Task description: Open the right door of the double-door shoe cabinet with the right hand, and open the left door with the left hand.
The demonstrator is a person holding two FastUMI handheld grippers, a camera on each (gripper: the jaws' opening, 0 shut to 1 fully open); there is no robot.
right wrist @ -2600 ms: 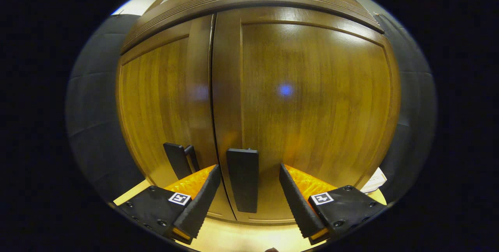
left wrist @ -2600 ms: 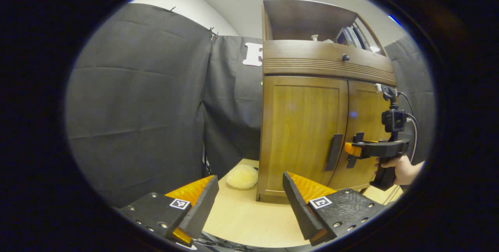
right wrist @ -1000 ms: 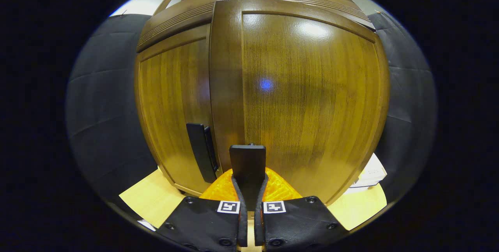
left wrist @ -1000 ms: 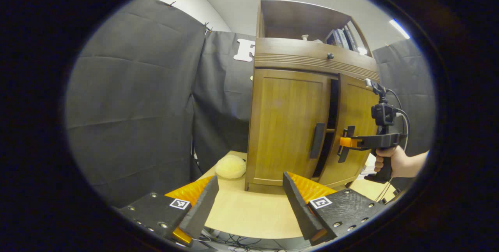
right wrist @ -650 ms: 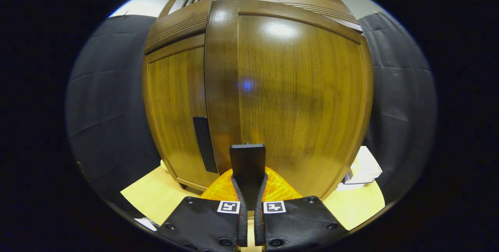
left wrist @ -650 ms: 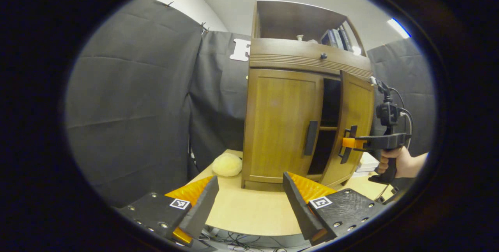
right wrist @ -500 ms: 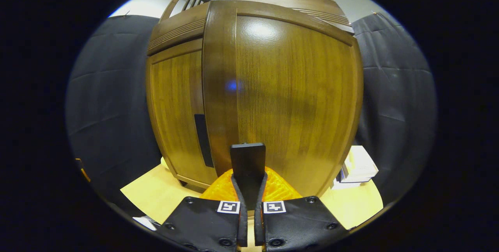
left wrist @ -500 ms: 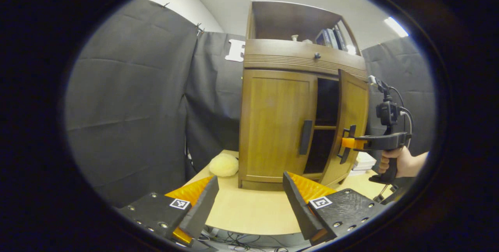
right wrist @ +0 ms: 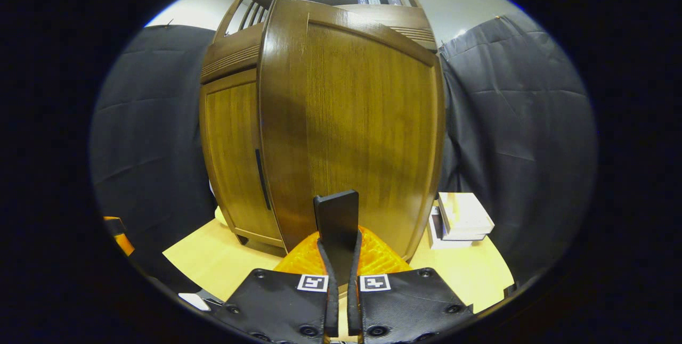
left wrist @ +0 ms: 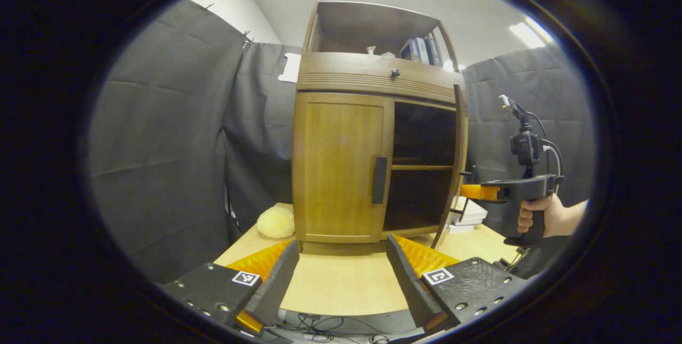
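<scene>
Fingers of the left gripper (left wrist: pixel 341 275) stand wide apart at the bottom of the left gripper view, with nothing between them; they hang over the front part of the light wooden table (left wrist: pixel 341 288). Past them on this table stands one shoe cabinet (left wrist: pixel 373 147) with two doors. Its left door (left wrist: pixel 341 165) is shut, with one dark upright handle (left wrist: pixel 380 180) near its inner edge. Its right door (left wrist: pixel 458 168) is swung far out, so in the left gripper view I see it almost edge-on, and the dark inside with one shelf board (left wrist: pixel 423 167) is open to see.

The right gripper (left wrist: pixel 469 191) is at this open door, and a hand (left wrist: pixel 543 216) holds its grip from the right side. In the right gripper view its two fingers (right wrist: pixel 326 280) are closed together on both sides of the right door's dark handle (right wrist: pixel 337 216), pressing it between them, and the door's wooden face (right wrist: pixel 351 120) rises just behind.

One pale round soft thing (left wrist: pixel 276 222) lies on the table beside the left side of the cabinet. A small stack of books (right wrist: pixel 461 219) lies on the table at the right of the cabinet. Above the doors is one drawer front with one small dark knob (left wrist: pixel 395 72). Higher, in the open top shelf, several books (left wrist: pixel 421 50) stand upright, and the black cloth wall (left wrist: pixel 170 141) hangs behind all
</scene>
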